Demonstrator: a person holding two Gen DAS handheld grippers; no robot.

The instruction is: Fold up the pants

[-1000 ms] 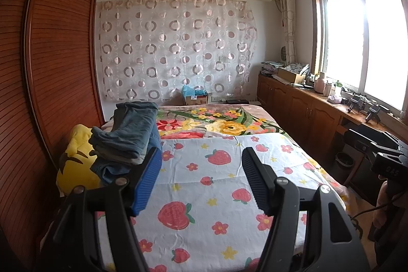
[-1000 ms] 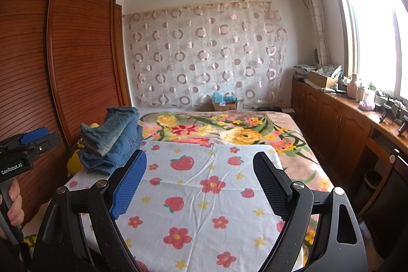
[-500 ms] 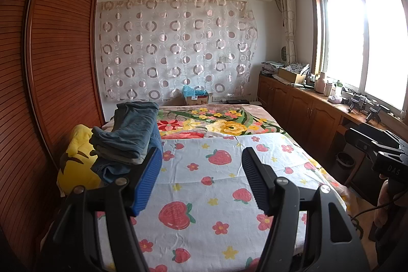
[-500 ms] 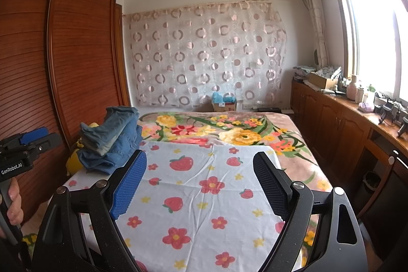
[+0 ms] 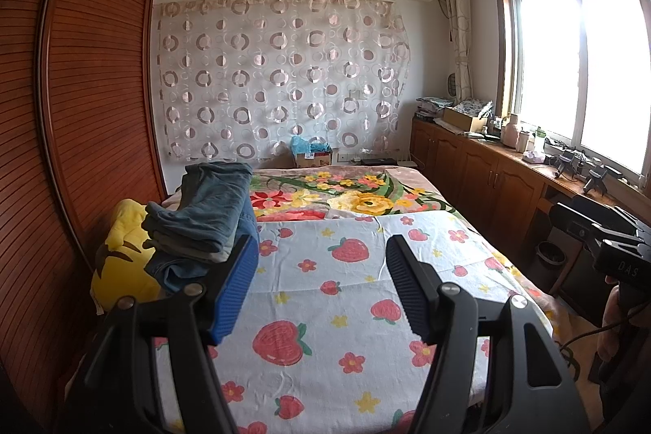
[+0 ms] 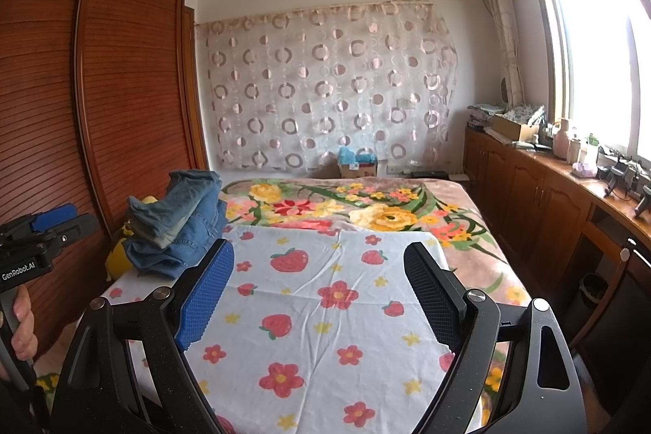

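A pile of folded blue denim pants (image 5: 203,214) (image 6: 179,218) rests at the left edge of the bed, partly on a yellow cushion (image 5: 118,255). A white sheet with strawberries and flowers (image 5: 325,295) (image 6: 325,304) covers the near half of the bed. My left gripper (image 5: 321,271) is open above that sheet, with nothing between its fingers; its blue pad stands just right of the pile. My right gripper (image 6: 319,279) is open wider over the same sheet and holds nothing. Each view shows the other gripper's handle and a hand at its edge.
A brown wardrobe (image 5: 73,108) lines the left side. Wooden cabinets (image 5: 480,173) with clutter run under the window on the right. A floral blanket (image 6: 366,206) covers the far bed, with a cardboard box (image 5: 311,157) and a patterned curtain (image 5: 276,80) behind.
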